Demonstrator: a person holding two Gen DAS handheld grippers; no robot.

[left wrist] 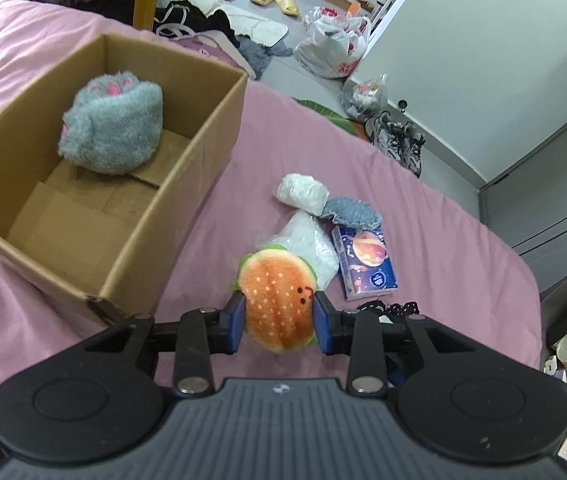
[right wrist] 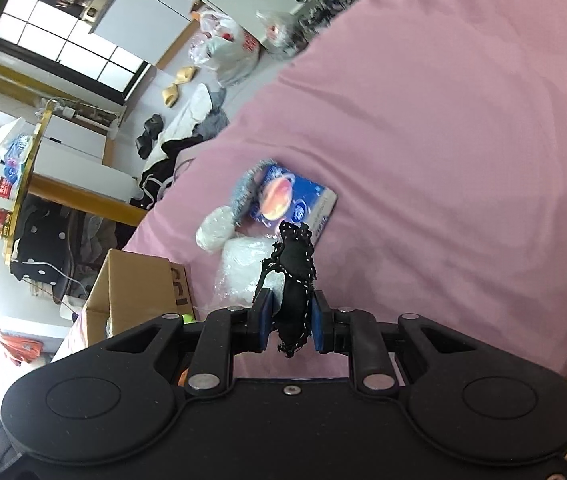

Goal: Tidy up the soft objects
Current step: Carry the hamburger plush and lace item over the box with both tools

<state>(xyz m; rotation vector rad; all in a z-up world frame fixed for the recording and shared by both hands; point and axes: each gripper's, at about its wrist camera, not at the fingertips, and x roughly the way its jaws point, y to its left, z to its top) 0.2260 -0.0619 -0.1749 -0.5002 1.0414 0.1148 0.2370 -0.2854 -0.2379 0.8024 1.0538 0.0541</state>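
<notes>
Progress, my guess: early. Grey plush [left wrist: 113, 128] boxed in carton [left wrist: 187, 168] ahead-left. Left claw [left wrist: 279, 322] pinching burger [left wrist: 277, 300]; right claw [right wrist: 292, 320] pinching black cloth [right wrist: 293, 276]. Tissue pack [left wrist: 365, 262], bags ahead left.

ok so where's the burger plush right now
In the left wrist view the burger plush is clamped in the left gripper, above the pink bed, just right of the box.

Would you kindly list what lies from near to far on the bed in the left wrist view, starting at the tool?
Left tool shut on the burger plush → clear plastic bag → white bundle. The tissue pack and blue cloth sit alongside, so I leave them out.
</notes>
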